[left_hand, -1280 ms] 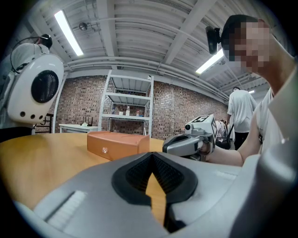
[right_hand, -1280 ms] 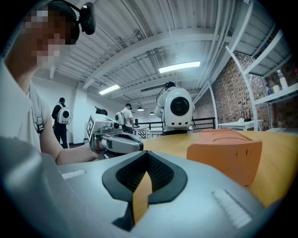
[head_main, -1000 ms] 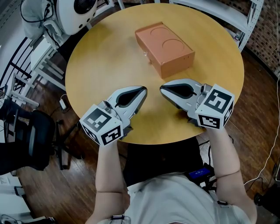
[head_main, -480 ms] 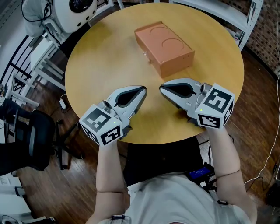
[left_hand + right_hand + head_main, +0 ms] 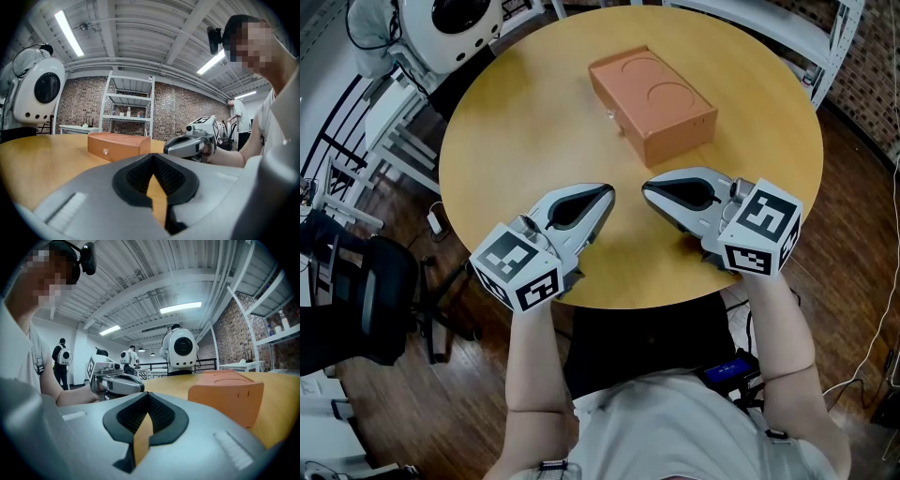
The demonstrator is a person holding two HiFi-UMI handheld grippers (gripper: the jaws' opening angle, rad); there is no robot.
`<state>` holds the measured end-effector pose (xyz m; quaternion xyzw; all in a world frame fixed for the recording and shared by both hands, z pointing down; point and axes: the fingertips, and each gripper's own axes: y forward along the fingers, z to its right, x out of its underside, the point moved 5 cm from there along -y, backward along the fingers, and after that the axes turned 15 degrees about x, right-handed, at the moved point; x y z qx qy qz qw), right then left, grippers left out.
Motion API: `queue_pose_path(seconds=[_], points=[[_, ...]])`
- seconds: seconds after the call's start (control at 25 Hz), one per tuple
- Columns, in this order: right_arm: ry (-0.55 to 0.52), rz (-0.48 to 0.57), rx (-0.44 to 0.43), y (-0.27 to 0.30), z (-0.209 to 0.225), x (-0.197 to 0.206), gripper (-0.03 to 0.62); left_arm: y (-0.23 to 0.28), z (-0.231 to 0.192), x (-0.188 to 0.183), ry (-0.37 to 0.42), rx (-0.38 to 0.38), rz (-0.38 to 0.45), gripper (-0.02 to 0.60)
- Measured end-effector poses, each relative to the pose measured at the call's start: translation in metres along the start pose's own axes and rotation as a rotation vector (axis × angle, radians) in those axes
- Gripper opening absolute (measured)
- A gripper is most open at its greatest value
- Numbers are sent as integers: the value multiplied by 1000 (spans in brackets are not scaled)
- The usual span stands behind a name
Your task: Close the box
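While the white robot (image 5: 36, 89) behind has shifted, left gripper (image 5: 603, 195), right gripper (image 5: 650, 191) unmoved, closed, empty, box (image 5: 652, 101) shut.

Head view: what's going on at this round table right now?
A person holds a hand-held gripper in each hand, low over the near side of the wooden table. The left hand-held gripper and the right hand-held gripper both have shut jaws and hold nothing. The orange box lies farther out, untouched, its lid apparently down.

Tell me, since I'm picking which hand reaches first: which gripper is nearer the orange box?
Right. The right gripper sits just short of the near end of the orange box; the left gripper lies further off, short of it and to the left.
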<state>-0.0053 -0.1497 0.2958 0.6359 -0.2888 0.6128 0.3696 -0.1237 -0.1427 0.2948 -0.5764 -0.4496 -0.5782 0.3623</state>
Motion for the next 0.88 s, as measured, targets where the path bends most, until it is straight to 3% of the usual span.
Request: queue_pose_path(seconds=[0.88], points=[[-1,-1,0,0,-1,1,2,0,1,1,-1,-1,2,0]])
